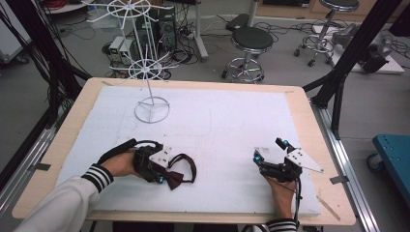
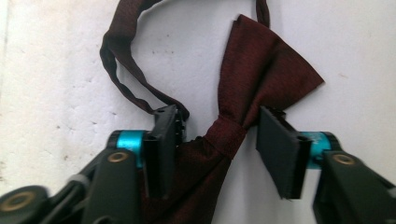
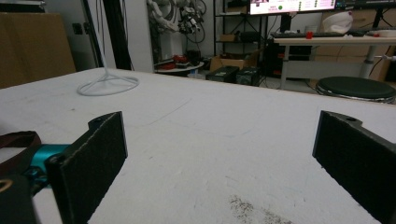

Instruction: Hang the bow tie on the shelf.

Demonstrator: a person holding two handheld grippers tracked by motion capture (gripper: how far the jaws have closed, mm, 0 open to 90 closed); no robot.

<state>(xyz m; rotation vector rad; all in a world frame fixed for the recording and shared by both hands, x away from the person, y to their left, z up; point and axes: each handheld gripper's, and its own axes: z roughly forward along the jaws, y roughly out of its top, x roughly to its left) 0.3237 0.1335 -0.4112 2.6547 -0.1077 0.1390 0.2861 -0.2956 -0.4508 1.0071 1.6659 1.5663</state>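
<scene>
Left gripper (image 2: 212,140) sits over the bow tie (image 2: 261,74) on the white worktop (image 1: 232,121), jaws part open either side of the knot, not clamped. Strap (image 2: 126,79) loops away beyond it. Right gripper (image 3: 219,158) rests well apart at the right, jaws wide, holding nothing; stand (image 1: 151,110) far left.

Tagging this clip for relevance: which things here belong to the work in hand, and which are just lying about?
In the work:
- dark red fabric bow tie with neck strap
- left claw, jaws open astride the knot
- right claw, open, empty
- white wire hanging stand

Lying about:
- white foam board under everything
- black round stools
- floor cables and electronics boxes
</scene>
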